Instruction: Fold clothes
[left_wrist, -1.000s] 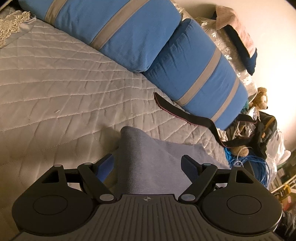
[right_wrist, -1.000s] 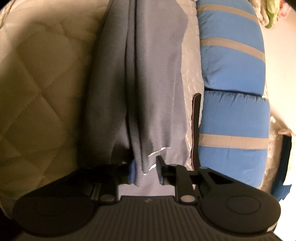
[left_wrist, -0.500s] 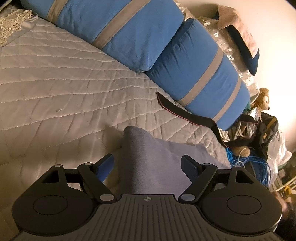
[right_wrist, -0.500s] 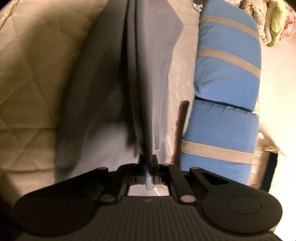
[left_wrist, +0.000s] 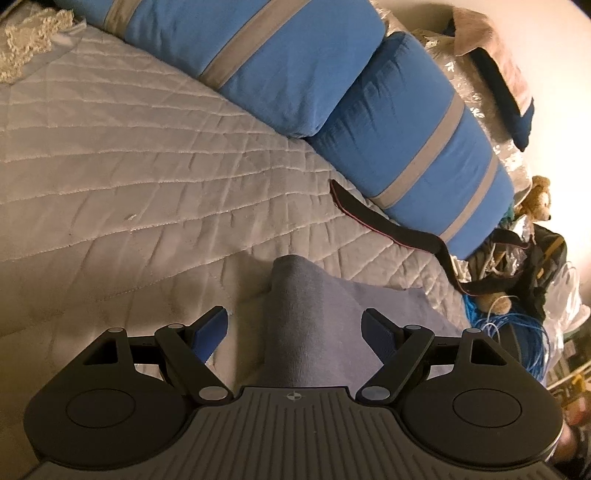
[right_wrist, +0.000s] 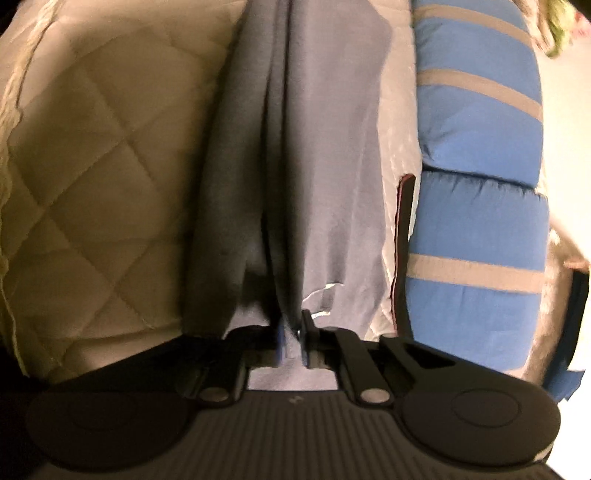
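Hardly shifted at the left gripper (left_wrist: 293, 319), with jaws wide and empty astride the raised fold of the grey garment (left_wrist: 369, 299) on the bed (left_wrist: 147, 166), likely waiting to catch it; at the right gripper (right_wrist: 292, 325), with jaws just eased open a little, yet narrow on the bunched hem to keep it lifted.

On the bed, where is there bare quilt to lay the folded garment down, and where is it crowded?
Bare quilt stretches wide left of the grey garment, from the lace trim to the blue pillows. Right of the garment only a narrow strip remains, crossed by a dark strap. Past the bed's end, cables and a teddy bear crowd.
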